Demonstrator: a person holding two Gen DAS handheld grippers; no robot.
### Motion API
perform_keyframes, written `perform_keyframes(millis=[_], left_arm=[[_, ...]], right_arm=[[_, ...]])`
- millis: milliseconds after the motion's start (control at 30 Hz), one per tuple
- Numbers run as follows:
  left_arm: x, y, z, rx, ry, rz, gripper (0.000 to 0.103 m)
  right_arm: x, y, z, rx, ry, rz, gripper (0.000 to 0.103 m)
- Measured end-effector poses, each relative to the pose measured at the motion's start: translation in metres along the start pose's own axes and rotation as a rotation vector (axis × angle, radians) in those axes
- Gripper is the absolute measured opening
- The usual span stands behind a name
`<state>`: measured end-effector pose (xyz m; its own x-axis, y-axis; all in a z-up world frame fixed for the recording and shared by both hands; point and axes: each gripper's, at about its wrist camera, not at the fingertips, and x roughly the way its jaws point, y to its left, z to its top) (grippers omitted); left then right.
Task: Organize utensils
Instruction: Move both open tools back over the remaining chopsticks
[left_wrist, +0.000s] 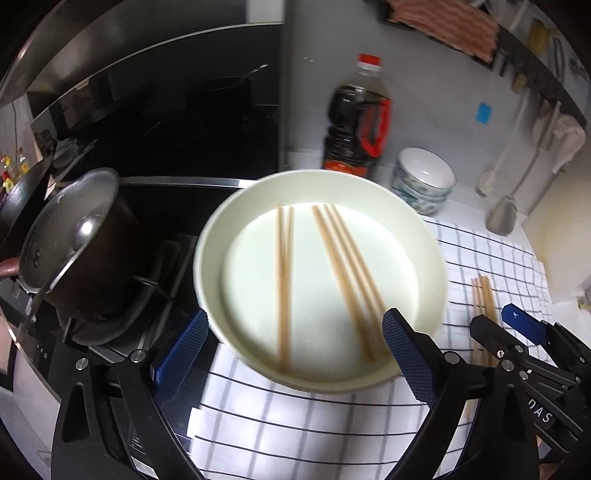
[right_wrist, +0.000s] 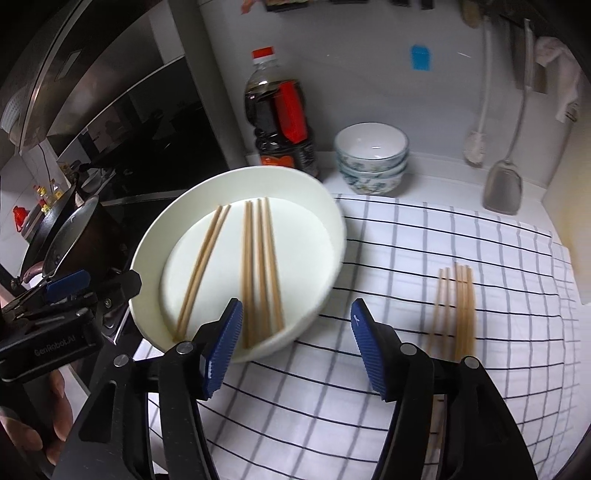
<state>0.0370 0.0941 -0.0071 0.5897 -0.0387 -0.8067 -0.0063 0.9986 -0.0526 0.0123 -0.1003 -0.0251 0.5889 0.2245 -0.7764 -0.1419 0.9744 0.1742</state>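
Five chopsticks (right_wrist: 255, 273) are lying in the white bowl (right_wrist: 332, 229) at the desk's left edge by the stove; loose chopsticks (right_wrist: 456, 310) are waiting on the checked cloth (right_wrist: 406, 424). I'm holding left tongs (left_wrist: 295, 354) and right tongs (right_wrist: 295, 347) open, gripping nothing. Risk: I'm hovering close, so clipping the rim could tip the bowl off that edge.

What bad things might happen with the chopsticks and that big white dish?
1. The dish sits at the cloth's edge, partly over the stove; a bump from the left gripper might tip it toward the pot.
2. The loose chopsticks on the cloth lie close together, so the right gripper, jaws open and empty, may grab only some or scatter them.
3. The chopsticks in the dish could slide out if it tilts.
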Motion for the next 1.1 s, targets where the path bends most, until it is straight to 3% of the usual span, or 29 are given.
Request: perform_keyframes(millis=[367, 633, 967, 1100], left_arm=[[-0.003, -0.099, -0.033, 0.045, 0.037, -0.054, 0.096], [0.002, -0.153, -0.058, 0.078, 0.07, -0.024, 0.096], [0.034, -0.19, -0.074, 0.237, 0.087, -0.064, 0.096], [0.052, -0.193, -0.079, 0.247, 0.095, -0.092, 0.096]], right_arm=[[-0.044, -0.099, -0.041, 0.021, -0.001, -0.057, 0.062], [-0.046, -0.171, -0.073, 0.044, 0.043, -0.085, 0.062], [-0.033, -0.197, -0.099, 0.174, 0.065, -0.168, 0.062], [-0.023, -0.196, -0.107, 0.172, 0.084, -0.205, 0.062]])
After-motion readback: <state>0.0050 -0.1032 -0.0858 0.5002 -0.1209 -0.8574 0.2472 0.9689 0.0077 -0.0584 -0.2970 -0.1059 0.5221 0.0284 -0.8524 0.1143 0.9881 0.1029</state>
